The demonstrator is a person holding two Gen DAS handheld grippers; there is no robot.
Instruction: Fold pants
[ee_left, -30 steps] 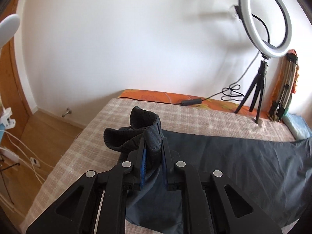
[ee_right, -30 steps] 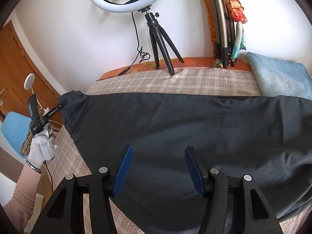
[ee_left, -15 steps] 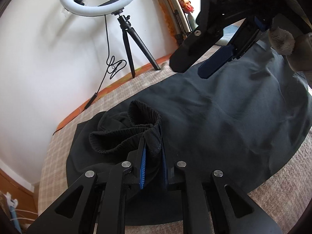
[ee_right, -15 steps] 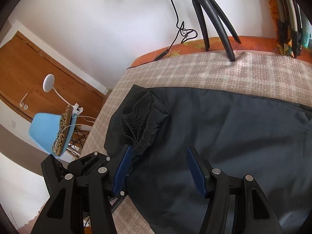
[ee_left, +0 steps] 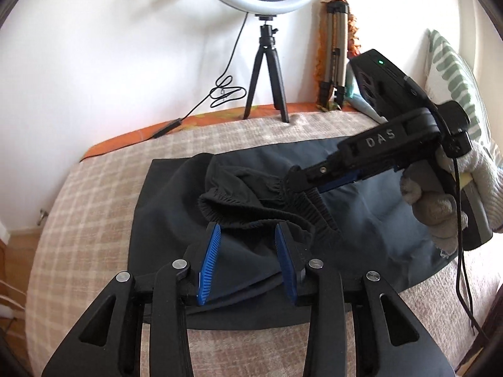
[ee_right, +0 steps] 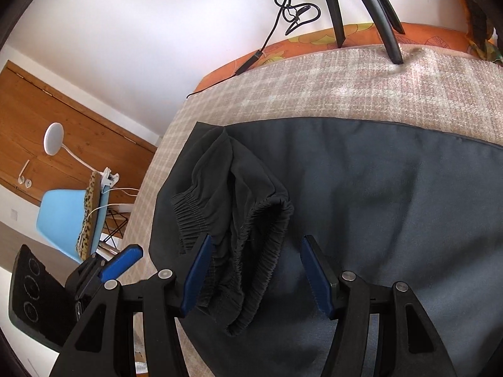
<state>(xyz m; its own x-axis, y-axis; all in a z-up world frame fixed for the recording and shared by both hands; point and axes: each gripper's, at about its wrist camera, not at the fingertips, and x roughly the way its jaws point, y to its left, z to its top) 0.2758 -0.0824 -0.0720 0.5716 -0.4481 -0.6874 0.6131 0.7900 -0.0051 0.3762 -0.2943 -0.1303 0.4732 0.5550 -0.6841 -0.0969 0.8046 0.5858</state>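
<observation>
Dark grey pants [ee_left: 176, 207] lie spread on the checked bedcover [ee_left: 94, 207], the elastic waistband [ee_left: 251, 210] bunched on top. My left gripper [ee_left: 248, 260] is open, its blue pads either side of the waistband's near edge. My right gripper [ee_left: 301, 182], held in a gloved hand, reaches in from the right over the waistband's far side. In the right wrist view the right gripper [ee_right: 254, 270] is open, the gathered waistband [ee_right: 251, 251] between its pads, on the pants [ee_right: 393, 204].
A ring light on a black tripod [ee_left: 267, 62] stands at the bed's far edge with its cable [ee_left: 220, 94]. A folded tripod [ee_left: 336, 62] leans on the wall. A patterned pillow [ee_left: 452, 78] sits right. A blue chair [ee_right: 66, 216] and lamp [ee_right: 53, 135] stand beside the bed.
My left gripper has opened and let go of the waistband, which now rests on the pants. My right gripper has moved in low over the waistband.
</observation>
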